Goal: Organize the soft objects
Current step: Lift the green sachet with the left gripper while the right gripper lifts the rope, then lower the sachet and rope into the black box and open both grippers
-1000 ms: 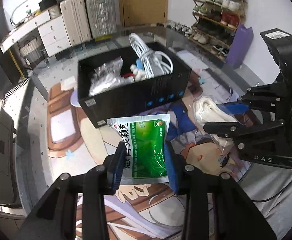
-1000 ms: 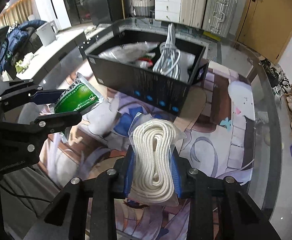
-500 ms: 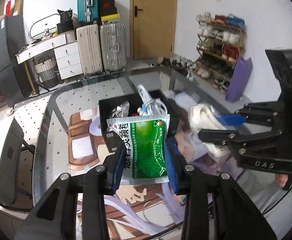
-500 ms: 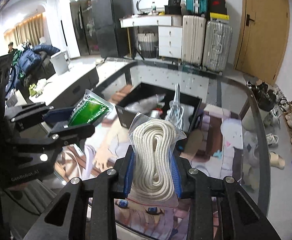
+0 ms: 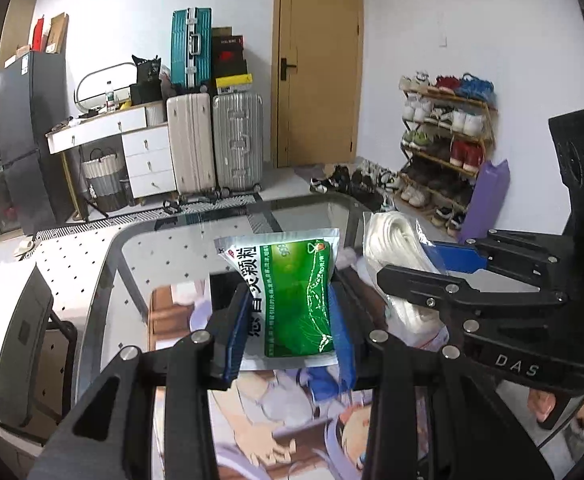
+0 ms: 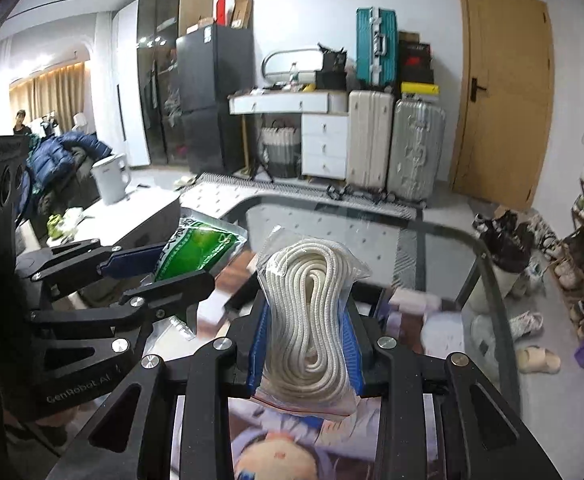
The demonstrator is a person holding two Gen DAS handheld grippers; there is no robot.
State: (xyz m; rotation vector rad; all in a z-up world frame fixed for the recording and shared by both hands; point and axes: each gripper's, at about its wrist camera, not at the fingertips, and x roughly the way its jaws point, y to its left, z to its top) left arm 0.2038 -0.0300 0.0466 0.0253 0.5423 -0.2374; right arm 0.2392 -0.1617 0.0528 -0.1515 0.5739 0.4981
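My left gripper point(image 5: 289, 312) is shut on a green and silver sachet point(image 5: 296, 292), held upright above the glass table point(image 5: 103, 280). Just to its right, my right gripper point(image 5: 412, 260) is shut on a clear bag of coiled white rope point(image 5: 392, 240). The right wrist view shows the rope bag point(image 6: 312, 312) pinched between the blue pads of the right gripper point(image 6: 306, 320), with the left gripper point(image 6: 179, 264) and sachet point(image 6: 199, 252) to its left. The black box point(image 5: 221, 286) is almost wholly hidden behind both held items.
A printed cartoon mat point(image 5: 292, 420) covers the table. Suitcases point(image 5: 211, 140), a white drawer unit point(image 5: 147, 160) and a door point(image 5: 316, 68) stand beyond the table; a shoe rack point(image 5: 444, 148) is right, a dark chair point(image 5: 19, 340) left. A person point(image 6: 21, 122) is far away.
Both grippers have risen and tilted upward with the sachet and the rope bag still in them. The black box has dropped out of sight behind them; the room's far wall now fills the views.
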